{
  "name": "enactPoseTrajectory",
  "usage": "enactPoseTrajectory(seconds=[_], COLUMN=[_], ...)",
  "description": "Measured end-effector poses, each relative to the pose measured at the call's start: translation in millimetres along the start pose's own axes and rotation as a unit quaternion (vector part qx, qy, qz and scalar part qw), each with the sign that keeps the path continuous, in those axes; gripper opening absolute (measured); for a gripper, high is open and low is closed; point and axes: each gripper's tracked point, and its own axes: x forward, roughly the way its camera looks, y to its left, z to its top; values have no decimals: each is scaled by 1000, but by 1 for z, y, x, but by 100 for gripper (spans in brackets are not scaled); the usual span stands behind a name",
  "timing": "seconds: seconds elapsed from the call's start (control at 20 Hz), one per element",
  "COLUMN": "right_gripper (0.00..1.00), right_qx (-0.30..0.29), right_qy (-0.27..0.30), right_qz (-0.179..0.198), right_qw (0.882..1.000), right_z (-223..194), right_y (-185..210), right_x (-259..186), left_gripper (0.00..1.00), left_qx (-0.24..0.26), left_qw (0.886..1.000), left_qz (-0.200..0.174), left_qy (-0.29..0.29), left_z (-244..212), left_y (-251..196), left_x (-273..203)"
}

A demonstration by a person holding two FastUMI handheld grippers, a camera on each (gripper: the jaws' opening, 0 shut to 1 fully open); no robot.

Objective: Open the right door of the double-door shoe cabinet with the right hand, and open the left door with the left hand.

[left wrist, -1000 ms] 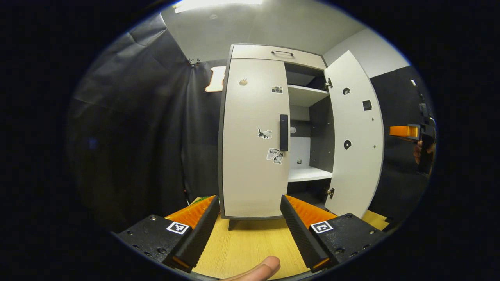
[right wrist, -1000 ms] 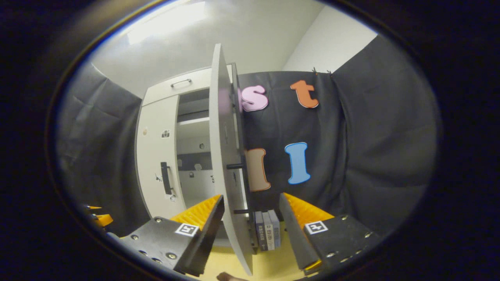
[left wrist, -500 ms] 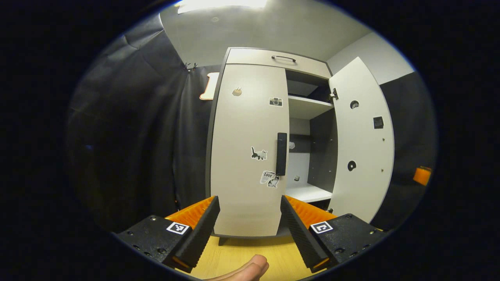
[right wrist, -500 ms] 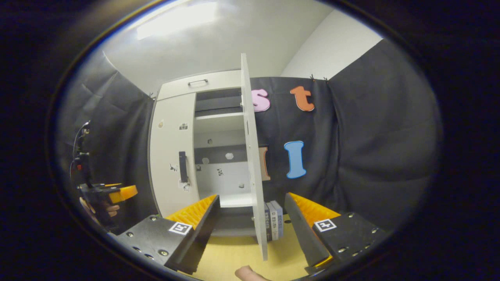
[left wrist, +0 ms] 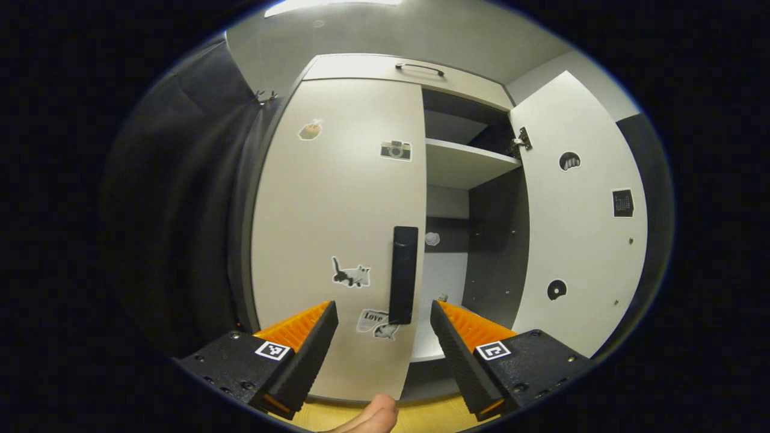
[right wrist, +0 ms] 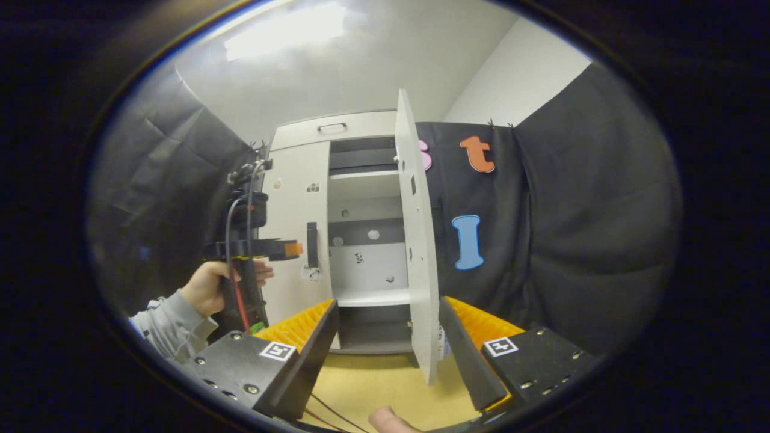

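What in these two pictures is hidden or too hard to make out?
- Behind the closed left door, left gripper view: that half of the cabinet's inside is hidden by the door.
- Cabinet's foot, left gripper view: covered by the left gripper.
- Outer face of the open right door, right gripper view: seen edge-on, so its handle can't be made out.
- Stickers on the back panel, right gripper view: too small to identify.
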Motion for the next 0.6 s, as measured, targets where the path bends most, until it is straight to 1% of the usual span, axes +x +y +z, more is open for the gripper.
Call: enactPoseTrajectory(seconds=[0.1,0.2,0.35,0.5,0.55,0.6], right_gripper=[100,100,100,100,100,93], right_qx=[5,11,23,33,32,32], right_qy=[5,9,9,3,-7,-16], right_qz=[-1,-13,-33,-38,-31,-25], right_qw=[1000,1000,999,999,999,999], right_z=[-7,-13,-17,-13,-7,-2], right_y=[-4,-14,-32,-38,-35,-31], right_x=[-4,-7,-8,-16,-15,-16], left_gripper=[96,96,96,96,95,93], left_qx=[3,7,9,35,37,25], left_qw=[1000,1000,999,999,999,999], left_qz=[5,10,35,42,36,35], left_qy=[0,0,3,5,9,16], left_z=[-2,-1,2,4,4,1], left_y=[-4,-5,1,1,-3,-4], left_x=[20,36,56,71,75,79])
